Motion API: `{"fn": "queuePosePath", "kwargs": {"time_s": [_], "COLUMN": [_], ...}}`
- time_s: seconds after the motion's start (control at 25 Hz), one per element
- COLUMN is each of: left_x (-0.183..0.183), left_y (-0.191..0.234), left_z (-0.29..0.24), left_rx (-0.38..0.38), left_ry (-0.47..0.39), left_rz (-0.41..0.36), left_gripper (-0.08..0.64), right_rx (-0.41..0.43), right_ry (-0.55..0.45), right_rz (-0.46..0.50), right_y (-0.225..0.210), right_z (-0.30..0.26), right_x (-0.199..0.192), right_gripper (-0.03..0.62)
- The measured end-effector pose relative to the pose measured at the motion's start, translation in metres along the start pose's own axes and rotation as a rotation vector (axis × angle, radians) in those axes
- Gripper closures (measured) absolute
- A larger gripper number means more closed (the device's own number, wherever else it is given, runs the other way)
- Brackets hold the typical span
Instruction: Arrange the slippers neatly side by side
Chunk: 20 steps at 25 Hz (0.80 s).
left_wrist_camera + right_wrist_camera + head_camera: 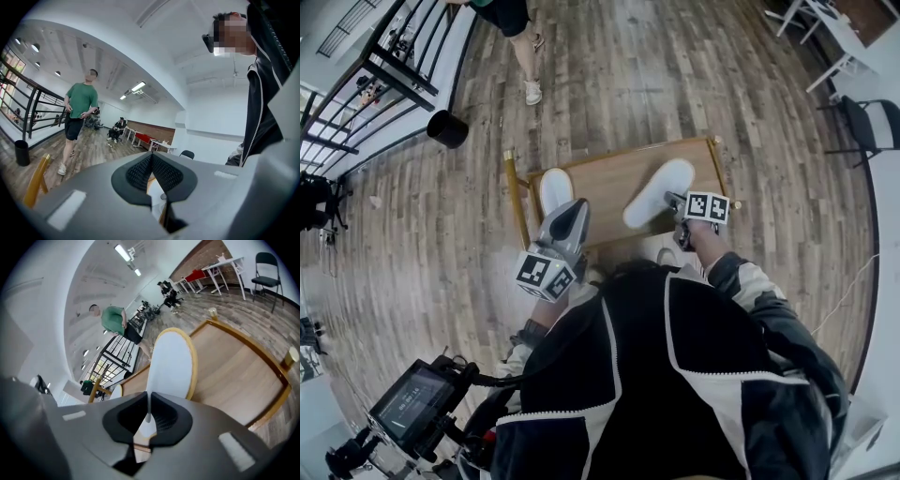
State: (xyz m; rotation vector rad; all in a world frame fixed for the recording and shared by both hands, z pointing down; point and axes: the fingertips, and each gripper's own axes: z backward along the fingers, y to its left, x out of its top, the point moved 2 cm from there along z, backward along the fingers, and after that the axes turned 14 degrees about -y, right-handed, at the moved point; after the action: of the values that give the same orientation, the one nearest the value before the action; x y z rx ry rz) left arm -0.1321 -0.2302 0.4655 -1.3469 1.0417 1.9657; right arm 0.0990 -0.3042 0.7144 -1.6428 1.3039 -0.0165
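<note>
Pinching the heel edge of one white slipper [659, 192], our right gripper [678, 204] holds it slanted over the low wooden table [600, 192], prob. so we can swing it parallel w/ its mate. The second white slipper [555, 187] lies at the table's left end. The left gripper [574, 211] hangs by the table's near edge, jaws pressed together, empty, i.e. out of the way.
</note>
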Motion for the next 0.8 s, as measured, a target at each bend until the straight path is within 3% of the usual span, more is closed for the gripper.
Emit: {"fn": "queuePosePath", "kwargs": {"time_s": [0.24,0.48,0.64,0.8], "left_x": [-0.001,0.001,-0.001,-0.004], "left_y": [0.0,0.001,0.002,0.003], "left_z": [0.001,-0.003,-0.001,0.003], "left_rx": [-0.001,0.004,0.014,0.028], "left_ry": [-0.002,-0.008,-0.008,-0.014], "left_rz": [-0.001,0.0,0.002,0.02], "left_gripper": [0.541,0.541,0.541,0.541], "right_rx": [0.169,0.335,0.393,0.441], "right_ry": [-0.061,-0.108,-0.126,-0.141], "right_rz": [0.27,0.434,0.556,0.621], "right_y": [0.068,0.137,0.164,0.18], "right_z": [0.015,0.045,0.062,0.076], "right_x": [0.021,0.035,0.036,0.033], "right_gripper": [0.569,0.569,0.569,0.569]}}
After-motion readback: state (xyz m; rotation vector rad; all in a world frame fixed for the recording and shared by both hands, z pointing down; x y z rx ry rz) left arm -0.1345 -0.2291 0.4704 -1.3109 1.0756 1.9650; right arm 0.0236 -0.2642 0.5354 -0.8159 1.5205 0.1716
